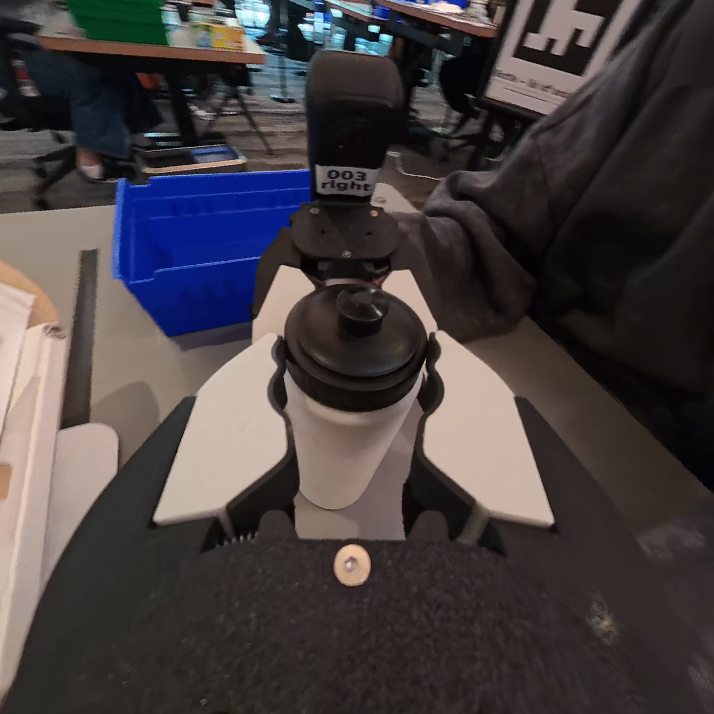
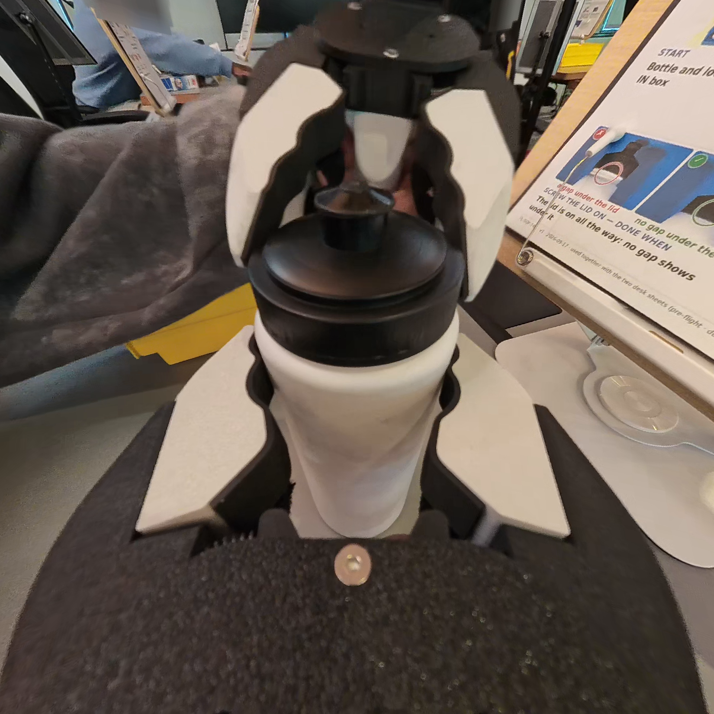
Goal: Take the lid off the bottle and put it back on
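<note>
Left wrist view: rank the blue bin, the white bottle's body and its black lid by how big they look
1. blue bin, largest, though partly hidden.
2. white bottle body.
3. black lid.
The bottle and lid look close in size, and both sit nearer the camera, so that order is unsure.

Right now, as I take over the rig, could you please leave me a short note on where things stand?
Left gripper: jaws closed around the black lid.
Right gripper: jaws closed on the white bottle just below the lid, from the opposite side.
The lid sits on the bottle, with no gap visible.
Done: both grips are set. The pictures do not show whether the lid has been off yet.
Left: if it has not, unscrew it, lift it off, then screw it fully back on.
</note>
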A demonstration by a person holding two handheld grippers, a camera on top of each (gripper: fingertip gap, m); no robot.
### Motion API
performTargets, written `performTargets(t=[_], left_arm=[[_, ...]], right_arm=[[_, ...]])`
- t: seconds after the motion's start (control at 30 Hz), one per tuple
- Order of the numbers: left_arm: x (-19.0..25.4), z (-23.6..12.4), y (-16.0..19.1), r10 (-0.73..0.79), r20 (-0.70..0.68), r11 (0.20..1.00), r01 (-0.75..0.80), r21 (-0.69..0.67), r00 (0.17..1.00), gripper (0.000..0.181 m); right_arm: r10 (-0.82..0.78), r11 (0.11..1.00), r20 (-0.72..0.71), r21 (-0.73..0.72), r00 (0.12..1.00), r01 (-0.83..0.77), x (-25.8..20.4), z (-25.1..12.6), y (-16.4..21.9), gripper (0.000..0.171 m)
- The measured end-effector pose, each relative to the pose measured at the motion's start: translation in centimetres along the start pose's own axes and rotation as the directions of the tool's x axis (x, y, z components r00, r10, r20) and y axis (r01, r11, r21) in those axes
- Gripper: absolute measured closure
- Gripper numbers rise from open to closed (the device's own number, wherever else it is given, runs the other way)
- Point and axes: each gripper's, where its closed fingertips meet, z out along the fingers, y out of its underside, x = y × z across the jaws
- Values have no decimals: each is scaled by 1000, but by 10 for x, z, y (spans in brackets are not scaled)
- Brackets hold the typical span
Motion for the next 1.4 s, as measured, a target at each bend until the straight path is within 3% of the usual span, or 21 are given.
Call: performTargets(t=[0.1,0.23,0.33,0.47,0.7,0.77,0.83,0.93,1.07,1.13,1.2,1.27,1.4], left_arm=[[-1,0,0,-75,185,997,73,18,980,112],[-3,0,0,-199,436,980,186,74,877,112],[-4,0,0,-267,607,962,248,118,749,112],[-7,-2,1,-365,785,918,336,212,501,113],[-10,-6,2,-441,892,857,343,385,98,112],[-11,-6,2,-449,893,853,309,420,27,112],[-10,-6,1,-454,891,853,291,433,5,112],[-6,-7,-1,-364,923,894,325,308,127,114],[25,-5,-32,-169,808,980,186,75,564,110],[42,-8,-31,-104,667,988,155,-17,738,94],[44,-18,-19,-76,553,979,166,-115,830,92],[48,-21,-18,-129,400,972,196,-129,907,72],[38,-22,-17,-160,167,971,186,-152,973,74]], right_arm=[[-3,1000,-4,1,1000,3,0,0,0,84],[-3,1000,-9,11,1000,3,1,0,0,84],[-12,1000,-8,13,1000,12,0,0,0,84],[-12,1000,-21,16,1000,12,1,0,0,84],[-8,1000,-47,18,999,8,3,1,0,84],[-6,1000,-51,14,999,7,3,1,0,84],[-12,1000,-47,18,999,13,3,0,0,84],[-10,1000,-43,18,999,11,2,0,0,84],[-13,1000,-31,25,999,13,2,0,-1,84],[-15,1000,-20,27,1000,15,1,0,0,84],[-15,999,-7,32,1000,15,0,0,-1,84],[-19,999,15,33,1000,19,-3,-1,-1,84],[-15,999,40,38,999,13,-6,0,-1,84]])
